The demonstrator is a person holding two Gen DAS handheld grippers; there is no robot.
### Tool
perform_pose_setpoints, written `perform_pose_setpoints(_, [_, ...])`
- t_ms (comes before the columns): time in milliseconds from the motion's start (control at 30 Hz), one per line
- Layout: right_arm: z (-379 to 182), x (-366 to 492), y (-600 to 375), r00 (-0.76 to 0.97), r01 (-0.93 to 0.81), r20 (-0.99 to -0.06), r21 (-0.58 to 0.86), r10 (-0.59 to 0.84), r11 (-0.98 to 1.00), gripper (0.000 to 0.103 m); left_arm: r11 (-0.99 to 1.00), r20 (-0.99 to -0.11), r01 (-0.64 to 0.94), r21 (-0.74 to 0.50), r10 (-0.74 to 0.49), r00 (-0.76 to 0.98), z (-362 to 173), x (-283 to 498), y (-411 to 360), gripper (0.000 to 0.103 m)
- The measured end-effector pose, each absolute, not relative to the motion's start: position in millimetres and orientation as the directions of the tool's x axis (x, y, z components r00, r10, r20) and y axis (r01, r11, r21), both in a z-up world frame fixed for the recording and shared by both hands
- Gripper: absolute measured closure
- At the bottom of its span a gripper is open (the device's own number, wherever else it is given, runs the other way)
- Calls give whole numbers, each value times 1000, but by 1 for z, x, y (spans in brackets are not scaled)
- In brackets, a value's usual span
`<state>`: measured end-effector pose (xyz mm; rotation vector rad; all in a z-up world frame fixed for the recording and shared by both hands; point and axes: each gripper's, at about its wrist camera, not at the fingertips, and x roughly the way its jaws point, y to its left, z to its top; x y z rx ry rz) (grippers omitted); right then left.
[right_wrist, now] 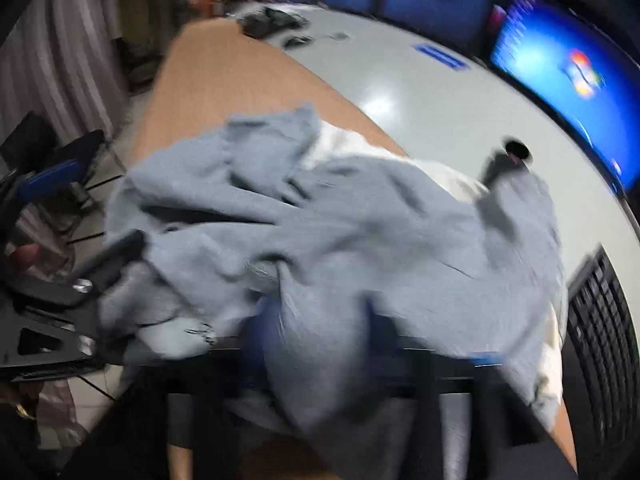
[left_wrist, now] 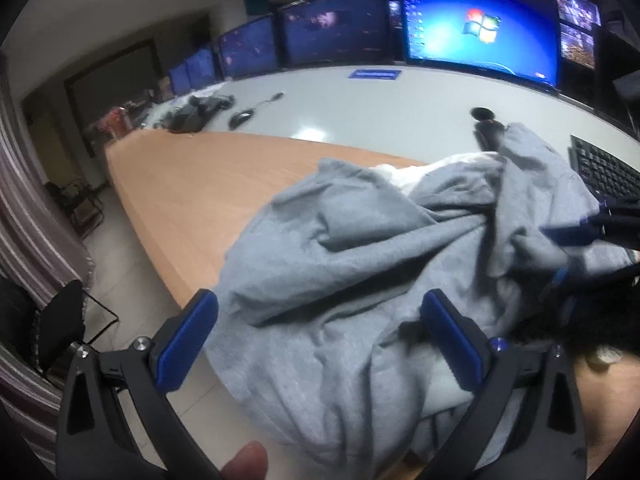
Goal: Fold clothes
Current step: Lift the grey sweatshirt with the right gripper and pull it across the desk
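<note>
Grey garment (left_wrist: 360, 264) is crumpled in a heap on the wooden table (left_wrist: 192, 184), near edge, part of it draping off toward the floor; a white cloth (left_wrist: 394, 178) pokes out from under the heap on its far side, mostly hidden. Left gripper (left_wrist: 320, 344) sits over the near end of the garment, jaws wide apart, blue pads (left_wrist: 188, 340) clear of the fabric, nothing clamped; a fingertip (left_wrist: 244, 460) shows at the bottom edge. Right gripper (right_wrist: 320, 328) is at the right side of the garment: the right wrist view is motion-blurred, but the jaws stand narrow with a fold of grey fabric bunched between the blue pads (right_wrist: 260, 332), so it looks pinched; pad contact itself is smeared. Fabric covers most of the right fingers. Beyond the garment: a dark object (left_wrist: 486, 128) half hidden by cloth, can't identify. Keyboard (left_wrist: 604, 168) right of the garment, cut off by the frame. Monitor (left_wrist: 480, 28) behind it.
</note>
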<state>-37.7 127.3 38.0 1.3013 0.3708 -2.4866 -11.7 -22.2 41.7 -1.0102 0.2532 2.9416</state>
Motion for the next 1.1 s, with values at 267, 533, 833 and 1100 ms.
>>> perform_pose_setpoints(267, [90, -19, 185, -585, 362, -784, -21, -210, -932, 95, -990, -614, -51, 133, -42, -788, 46, -8, -30, 1])
perform_pose_setpoints(533, [141, 20, 220, -634, 366, -763, -154, -124, -918, 95, -988, -615, -58, 146, -44, -788, 50, -3, -19, 1])
perform_pose_setpoints(833, [186, 147, 317, -713, 248, -701, -276, 18, -929, 95, -983, -572, -72, 168, -38, -819, 71, 21, -6, 0])
perform_pose_setpoints(1100, [255, 287, 423, -803, -121, -521, -335, 291, -934, 95, -963, -573, -245, 114, 138, -808, 83, 56, 59, 0])
